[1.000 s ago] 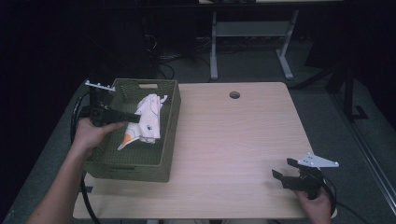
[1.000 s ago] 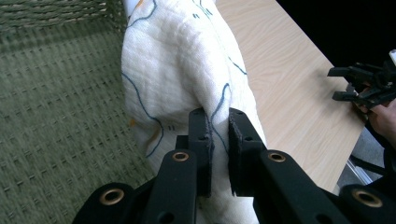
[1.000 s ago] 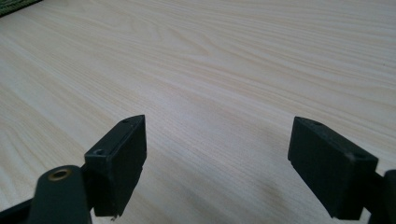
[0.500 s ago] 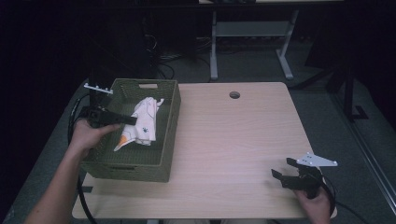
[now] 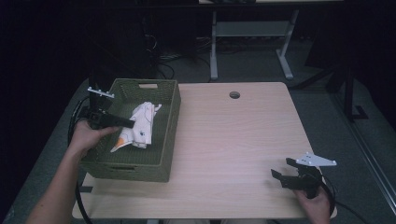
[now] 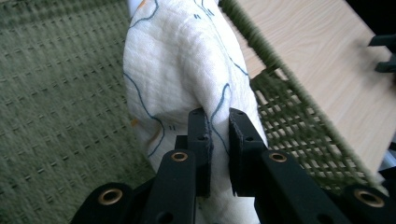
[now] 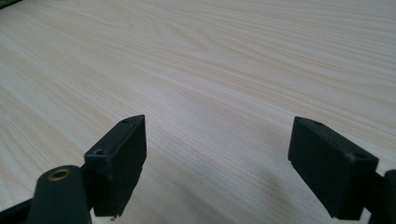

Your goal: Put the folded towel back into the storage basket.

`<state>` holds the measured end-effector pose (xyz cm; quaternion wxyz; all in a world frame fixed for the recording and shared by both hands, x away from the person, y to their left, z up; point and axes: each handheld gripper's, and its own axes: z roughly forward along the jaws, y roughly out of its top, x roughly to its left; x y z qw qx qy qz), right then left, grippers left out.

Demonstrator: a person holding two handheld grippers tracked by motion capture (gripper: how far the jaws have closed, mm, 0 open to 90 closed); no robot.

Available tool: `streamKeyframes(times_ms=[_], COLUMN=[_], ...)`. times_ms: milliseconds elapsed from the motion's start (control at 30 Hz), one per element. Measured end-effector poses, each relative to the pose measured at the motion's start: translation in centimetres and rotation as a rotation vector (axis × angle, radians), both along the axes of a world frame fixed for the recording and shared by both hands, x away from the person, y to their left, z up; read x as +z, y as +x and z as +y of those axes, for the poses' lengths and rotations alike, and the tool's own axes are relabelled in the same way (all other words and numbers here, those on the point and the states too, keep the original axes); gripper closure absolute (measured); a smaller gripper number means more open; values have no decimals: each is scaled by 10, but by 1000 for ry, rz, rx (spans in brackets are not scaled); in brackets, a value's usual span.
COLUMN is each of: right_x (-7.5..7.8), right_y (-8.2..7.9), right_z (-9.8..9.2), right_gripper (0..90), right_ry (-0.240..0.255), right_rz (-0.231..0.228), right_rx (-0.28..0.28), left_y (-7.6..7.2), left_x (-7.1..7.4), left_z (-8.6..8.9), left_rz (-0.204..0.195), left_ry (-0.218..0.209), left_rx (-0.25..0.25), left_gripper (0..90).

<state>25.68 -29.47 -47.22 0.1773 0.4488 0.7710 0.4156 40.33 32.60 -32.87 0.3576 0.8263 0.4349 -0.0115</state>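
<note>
A white cloth (image 5: 138,127) with blue lines and orange patches lies in the green woven basket (image 5: 163,156) at the table's left. My left gripper (image 5: 131,123) reaches in over the basket's left wall and is shut on a fold of the cloth (image 6: 187,70), which is pinched between its black jaws; the left gripper (image 6: 218,122) sits close to the basket's wall (image 6: 289,116). My right gripper (image 5: 282,170) rests low at the table's front right, open, with bare wood between its fingers (image 7: 119,161).
The light wooden table (image 5: 233,140) has a round cable hole (image 5: 234,95) near its far edge. Behind the table stand a white desk frame (image 5: 252,32) and cables on the dark floor. A cable loops off the table's left side.
The basket and my left gripper have shifted slightly left and toward the near edge, with the cloth still held. The right gripper has stayed put.
</note>
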Motion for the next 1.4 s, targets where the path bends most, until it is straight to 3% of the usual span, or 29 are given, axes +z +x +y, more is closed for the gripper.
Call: streamKeyframes(times_ms=[367,733,1000,1233,1333,1400], right_x=[-1,-1,-1,-2,-2,-2], right_y=[1,1,2,2,2,3], right_z=[1,1,1,1,1,1], right_gripper=[190,190,190,189,188,189], right_ry=[-4,-3,-4,-3,-1,0], right_rz=[1,5,8,12,13,12], right_rx=[4,3,1,0,0,2], left_y=[11,17,22,25,28,28], left_x=[-15,-24,-32,-38,-38,-39], left_z=[-1,-3,-5,-10,-11,-11], left_rz=[21,11,26,8,-21,-25], left_ry=[41,87,127,152,190,207], left_rx=[-10,-57,-91,-116,-66,-48], left_gripper=[813,811,810,808,660,613])
